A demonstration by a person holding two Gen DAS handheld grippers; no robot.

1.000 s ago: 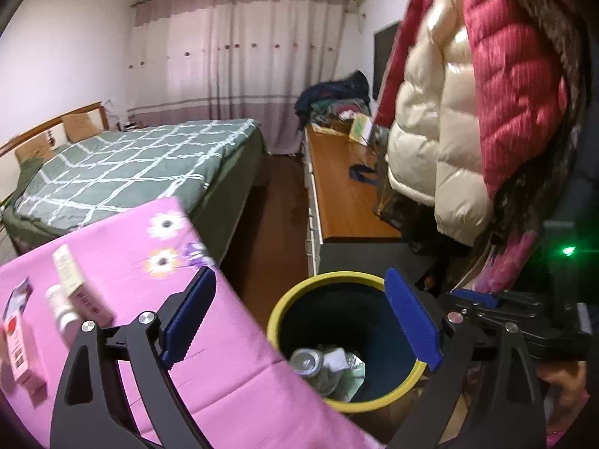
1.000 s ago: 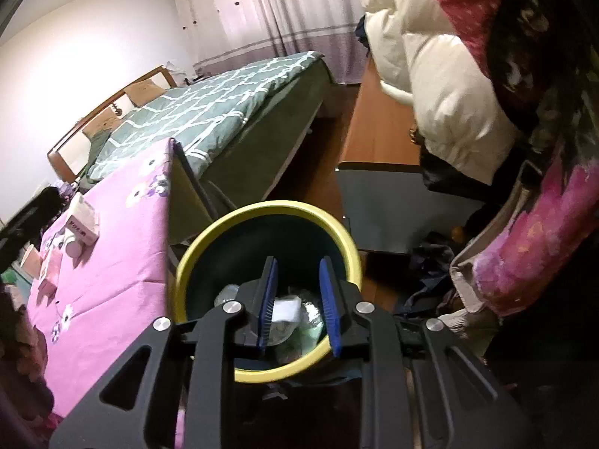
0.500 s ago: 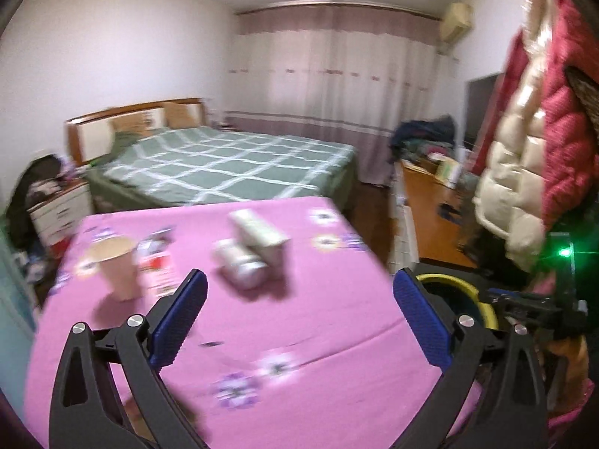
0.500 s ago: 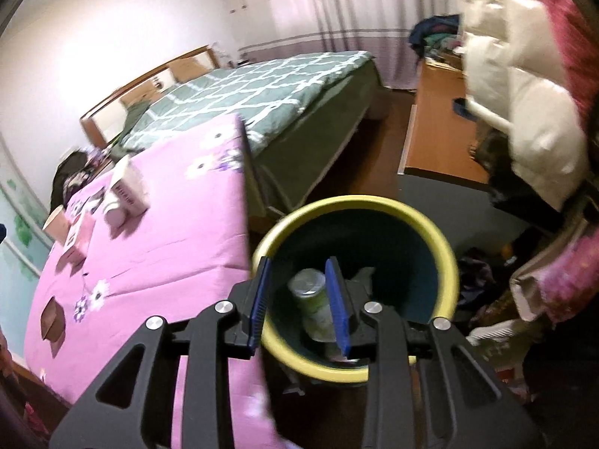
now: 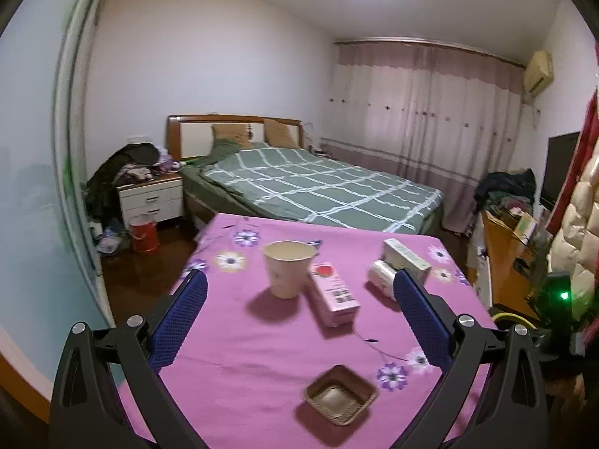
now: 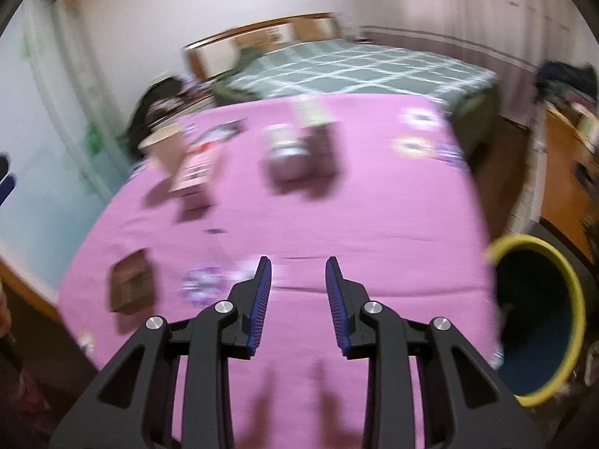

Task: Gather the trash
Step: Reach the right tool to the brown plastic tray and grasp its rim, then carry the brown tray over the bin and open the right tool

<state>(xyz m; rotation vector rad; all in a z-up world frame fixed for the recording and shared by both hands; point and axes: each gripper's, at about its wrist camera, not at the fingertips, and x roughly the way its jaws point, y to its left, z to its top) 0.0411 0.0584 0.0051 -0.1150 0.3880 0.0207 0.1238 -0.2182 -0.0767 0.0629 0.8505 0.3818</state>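
On the pink flowered tablecloth stand a paper cup, a pink carton, a white box with a small white bottle lying beside it, and a brown paper tray. My left gripper hovers wide open above the near table, nothing between its blue pads. The right wrist view is blurred: the right gripper is partly open and empty over the cloth. Beyond it lie the cup, carton, bottle and tray. The yellow-rimmed bin stands off the table's right edge.
A green checked bed lies beyond the table, with a cluttered nightstand and red bucket to its left. A wooden sideboard and hanging coats fill the right side. The bin's rim shows there too.
Both grippers swung left, away from the bin and over the table. The bin slid to the right edge of both views. Both pairs of jaws stand a little wider.
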